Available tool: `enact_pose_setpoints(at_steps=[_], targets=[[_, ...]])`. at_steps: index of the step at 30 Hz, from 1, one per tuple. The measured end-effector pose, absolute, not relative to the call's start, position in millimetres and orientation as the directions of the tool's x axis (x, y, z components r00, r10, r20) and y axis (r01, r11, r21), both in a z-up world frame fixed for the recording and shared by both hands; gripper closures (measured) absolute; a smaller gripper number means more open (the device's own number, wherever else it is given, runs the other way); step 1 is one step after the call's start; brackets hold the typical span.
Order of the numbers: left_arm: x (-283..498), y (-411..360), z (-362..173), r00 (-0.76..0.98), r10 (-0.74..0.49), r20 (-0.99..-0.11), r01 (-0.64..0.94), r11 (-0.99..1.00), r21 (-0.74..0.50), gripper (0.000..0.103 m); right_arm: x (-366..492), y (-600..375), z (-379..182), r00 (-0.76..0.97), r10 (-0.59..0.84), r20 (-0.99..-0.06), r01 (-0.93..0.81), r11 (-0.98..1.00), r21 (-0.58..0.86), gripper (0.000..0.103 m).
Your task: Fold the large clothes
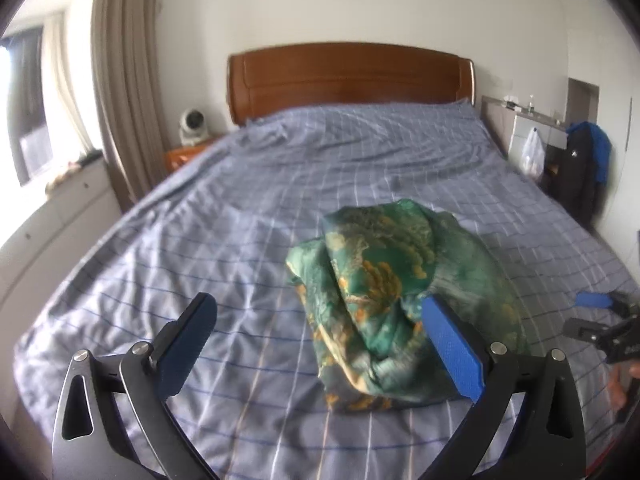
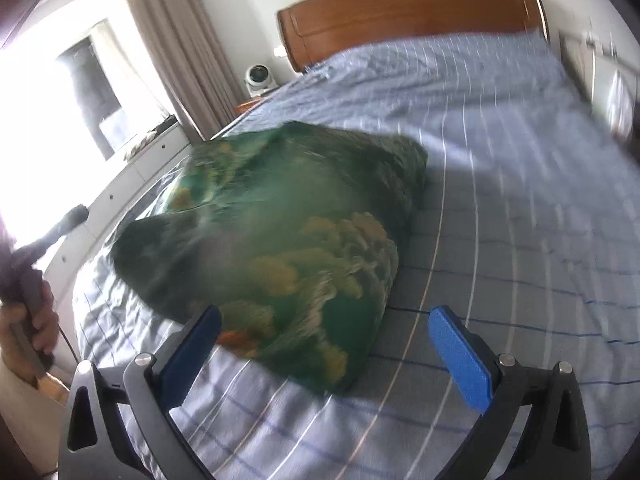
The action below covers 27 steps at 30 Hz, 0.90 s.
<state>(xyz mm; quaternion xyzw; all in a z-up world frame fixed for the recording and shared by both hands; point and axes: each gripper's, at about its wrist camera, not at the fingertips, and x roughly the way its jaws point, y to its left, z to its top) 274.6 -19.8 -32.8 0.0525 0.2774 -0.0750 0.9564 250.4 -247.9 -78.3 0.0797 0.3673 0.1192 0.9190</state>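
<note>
A green garment with orange and yellow print (image 1: 396, 300) lies crumpled in a heap on the bed's blue checked sheet (image 1: 248, 208). My left gripper (image 1: 320, 312) is open and empty, just in front of the heap, its right finger beside the cloth's near edge. The right gripper shows at the right edge of the left wrist view (image 1: 600, 304). In the right wrist view the garment (image 2: 280, 248) is blurred and fills the middle. My right gripper (image 2: 326, 324) is open and empty, its jaws at the heap's near edge. The left gripper's handle (image 2: 44, 240) and hand show at far left.
A wooden headboard (image 1: 348, 76) stands at the far end. A white fan (image 1: 194, 124) sits on a bedside table at left, by a curtain (image 1: 120, 80) and window. A dark backpack (image 1: 584, 168) and white bag (image 1: 532, 152) are at the right.
</note>
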Motion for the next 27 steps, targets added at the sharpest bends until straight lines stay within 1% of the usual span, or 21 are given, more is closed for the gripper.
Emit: enact_pose_setpoints(at_steps=[1, 3, 8, 10, 12, 15, 16, 17, 18, 19, 20, 21, 22, 25, 27], targets=[[267, -24, -27, 0.843, -0.099, -0.529, 0.164, 0.983, 0.077, 0.001, 255, -248, -75, 0.71, 0.267, -0.652, -0.164, 0.963, 0.216, 0.0], [254, -29, -16, 0.857, -0.078, -0.51, 0.151, 0.983, 0.103, 0.001, 234, -236, -59, 0.735, 0.24, -0.635, -0.185, 0.971, 0.153, 0.0], [222, -37, 1, 0.889, -0.039, -0.456, 0.111, 0.985, 0.132, 0.0, 201, -216, -33, 0.776, 0.177, -0.606, -0.185, 0.981, 0.051, 0.0], [206, -42, 7, 0.909, -0.013, -0.417, 0.08, 0.986, 0.145, 0.0, 182, -211, -23, 0.801, 0.155, -0.578, -0.173, 0.985, 0.025, 0.0], [187, -44, 11, 0.937, 0.021, -0.348, 0.033, 0.988, 0.15, 0.0, 165, -207, -15, 0.829, 0.128, -0.545, -0.157, 0.988, -0.006, 0.0], [159, -46, 9, 0.961, 0.106, -0.257, -0.07, 0.987, 0.144, 0.0, 128, -203, 1, 0.912, 0.044, -0.408, -0.084, 0.993, -0.081, 0.0], [152, -47, 6, 0.959, 0.134, -0.25, -0.101, 0.985, 0.139, 0.0, 108, -203, 7, 0.946, 0.011, -0.325, -0.042, 0.995, -0.088, 0.0], [149, -47, 2, 0.952, 0.133, -0.274, -0.1, 0.986, 0.134, 0.0, 97, -204, 9, 0.957, -0.006, -0.289, -0.018, 0.997, -0.081, 0.0], [147, -47, -2, 0.941, 0.116, -0.317, -0.079, 0.989, 0.127, 0.0, 92, -204, 7, 0.955, -0.017, -0.297, -0.002, 0.998, -0.063, 0.0], [148, -49, -9, 0.917, 0.096, -0.387, -0.053, 0.991, 0.119, 0.0, 93, -204, 3, 0.946, -0.016, -0.323, 0.0, 0.999, -0.049, 0.0], [149, -51, -15, 0.888, 0.086, -0.453, -0.035, 0.992, 0.12, 0.0, 97, -202, -4, 0.918, -0.009, -0.397, -0.006, 0.999, -0.036, 0.0], [149, -53, -19, 0.869, 0.075, -0.49, -0.018, 0.993, 0.119, 0.0, 100, -200, -11, 0.894, -0.003, -0.447, -0.013, 0.999, -0.032, 0.0], [147, -54, -22, 0.855, 0.065, -0.515, -0.005, 0.993, 0.117, 0.0, 101, -198, -16, 0.884, -0.008, -0.467, -0.006, 1.0, -0.029, 0.0], [135, -56, -21, 0.839, 0.04, -0.542, 0.021, 0.994, 0.105, 0.0, 97, -192, -23, 0.852, -0.046, -0.521, 0.042, 0.999, -0.019, 0.0], [127, -58, -14, 0.826, 0.004, -0.563, 0.053, 0.995, 0.085, 0.0, 94, -190, -21, 0.831, -0.037, -0.555, 0.05, 0.999, 0.008, 0.0]])
